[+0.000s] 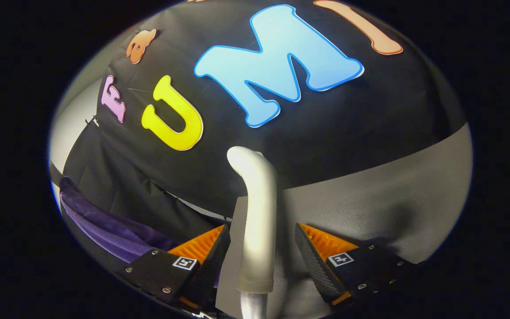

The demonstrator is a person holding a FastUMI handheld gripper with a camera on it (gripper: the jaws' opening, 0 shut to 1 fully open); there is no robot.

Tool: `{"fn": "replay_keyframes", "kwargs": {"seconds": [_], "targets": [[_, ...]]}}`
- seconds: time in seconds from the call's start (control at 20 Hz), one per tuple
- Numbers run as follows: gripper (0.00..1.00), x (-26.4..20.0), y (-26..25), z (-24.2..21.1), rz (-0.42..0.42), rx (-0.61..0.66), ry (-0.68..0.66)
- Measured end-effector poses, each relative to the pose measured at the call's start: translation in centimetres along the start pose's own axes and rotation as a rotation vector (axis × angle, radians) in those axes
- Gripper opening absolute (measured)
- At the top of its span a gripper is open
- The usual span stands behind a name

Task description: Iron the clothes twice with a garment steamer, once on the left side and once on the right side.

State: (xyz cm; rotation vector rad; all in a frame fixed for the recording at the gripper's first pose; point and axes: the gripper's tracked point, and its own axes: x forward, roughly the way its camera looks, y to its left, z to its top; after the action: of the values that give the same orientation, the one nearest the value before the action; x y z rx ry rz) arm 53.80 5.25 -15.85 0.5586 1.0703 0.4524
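Closing on the garment steamer (pixel 257 221) is best done squarely: its silver handle stands upright between the fingers of the claw (pixel 261 257), which is spread, neither finger seen pressing. Purple clothes (pixel 104 226) hang to the left, beyond the left finger.

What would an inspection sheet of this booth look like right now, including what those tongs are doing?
Surface: a grey surface lies beyond the fingers, bare where seen.
Job's things: the silver steamer handle stands between the fingers, curving over at its top; a purple garment lies beside one finger, in front of the black cloth wall.
Clutter: nothing seen.
Grippers: the tongs sit around the handle; one finger looks close against it, a gap shows at the other, so a grip cannot be confirmed.
Cables: nothing seen.
Surroundings: black cloth wall behind, with a pale strip beside it.
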Motion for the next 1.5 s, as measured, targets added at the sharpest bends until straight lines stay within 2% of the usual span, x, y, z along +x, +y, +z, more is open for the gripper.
{"fn": "replay_keyframes", "kwargs": {"seconds": [0.1, 0.15, 0.35, 0.6, 0.85, 1.1, 1.5], "targets": [[0.84, 0.2, -0.5, -0.6, 0.014, 0.043, 0.032], [0.72, 0.6, -0.3, -1.0, 0.024, 0.058, 0.042], [0.42, 0.8, 0.3, -1.0, 0.066, 0.127, 0.048], [0.35, -1.0, 2.0, -2.1, 0.076, 0.051, -0.014], [0.34, -6.5, 4.7, -4.2, 0.067, -0.082, -0.169], [0.34, -12.5, 7.6, -7.5, 0.079, -0.104, -0.321], [0.34, -20.1, 13.5, -10.9, -0.018, -0.261, -0.620]]}}
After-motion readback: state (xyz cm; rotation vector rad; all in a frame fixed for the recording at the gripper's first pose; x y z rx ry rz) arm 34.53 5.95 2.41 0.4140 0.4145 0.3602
